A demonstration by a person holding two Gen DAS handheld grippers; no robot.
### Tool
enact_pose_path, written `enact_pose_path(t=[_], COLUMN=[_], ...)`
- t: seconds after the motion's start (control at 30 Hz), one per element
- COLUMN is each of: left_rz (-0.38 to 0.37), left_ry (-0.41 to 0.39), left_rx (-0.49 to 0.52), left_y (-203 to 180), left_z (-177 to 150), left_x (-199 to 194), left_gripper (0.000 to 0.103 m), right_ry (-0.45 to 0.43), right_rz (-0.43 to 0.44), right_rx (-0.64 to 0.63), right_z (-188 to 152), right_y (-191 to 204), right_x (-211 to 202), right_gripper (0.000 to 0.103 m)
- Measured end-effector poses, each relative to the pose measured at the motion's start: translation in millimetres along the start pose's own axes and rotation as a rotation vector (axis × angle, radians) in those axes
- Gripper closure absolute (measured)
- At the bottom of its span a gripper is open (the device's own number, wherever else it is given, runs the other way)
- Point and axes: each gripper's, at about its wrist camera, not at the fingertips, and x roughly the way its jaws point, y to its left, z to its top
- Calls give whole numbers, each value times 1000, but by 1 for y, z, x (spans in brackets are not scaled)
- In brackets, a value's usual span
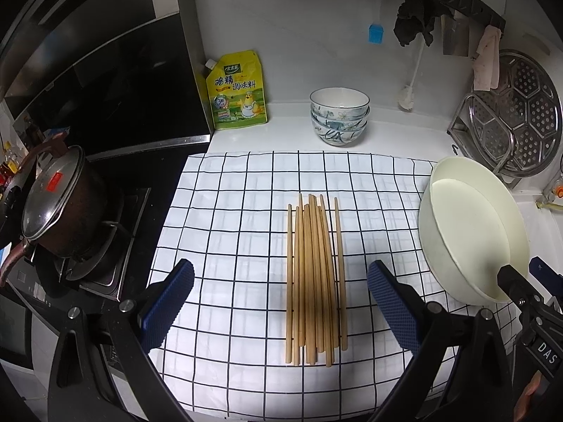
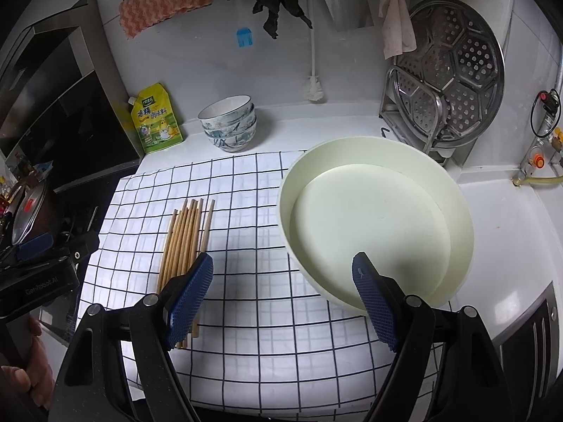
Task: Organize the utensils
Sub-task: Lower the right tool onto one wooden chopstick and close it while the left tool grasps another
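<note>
My left gripper point(image 1: 280, 302) hangs with fingers spread wide over the near ends of the chopsticks point(image 1: 314, 281), which lie bundled on the checked cloth point(image 1: 228, 211). My right gripper point(image 2: 282, 295) is spread too, empty, by the cream basin point(image 2: 461, 211). I'd come down square and close across the whole bundle, since loose sticks could roll.

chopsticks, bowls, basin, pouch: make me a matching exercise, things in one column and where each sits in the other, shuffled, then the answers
Things:
1. chopsticks
2. bowls
3. basin
4. pouch

Places:
A. stacked on the bare counter behind the cloth
B. right edge of the cloth
C. bundled at the middle of the cloth
D. standing against the wall beside the stove

Pairs: 1-C, 2-A, 3-B, 4-D
</note>
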Motion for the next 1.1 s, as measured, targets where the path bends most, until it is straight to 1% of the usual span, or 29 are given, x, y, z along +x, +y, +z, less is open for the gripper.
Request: enact_pose_path(t=[0.2,0.3,0.4,0.57,0.77,0.9,1.1], left_rz=[-3,-10,-19,-20,-46,-58,-58], left_ry=[22,35,57,69,47,50,64], left_rx=[2,-3,-18,-23,-11,2,21], left_y=[15,29,45,62,69,68,63], left_z=[-6,-11,-16,-24,-31,-36,-41], left_x=[13,25,44,71,99,116,136], left_gripper=[6,6,6,6,6,6,6], right_ry=[7,15,37,87,131,158,174], right_rz=[33,54,76,94,87,65,20], right_rx=[-24,-46,-69,-85,-82,-84,-99], right_z=[-3,-6,-12,-23,-36,-42,-45], right_y=[15,27,40,58,72,78,86], right_x=[7,13,26,55,92,118,147], right_gripper=[25,25,25,25,25,25,25])
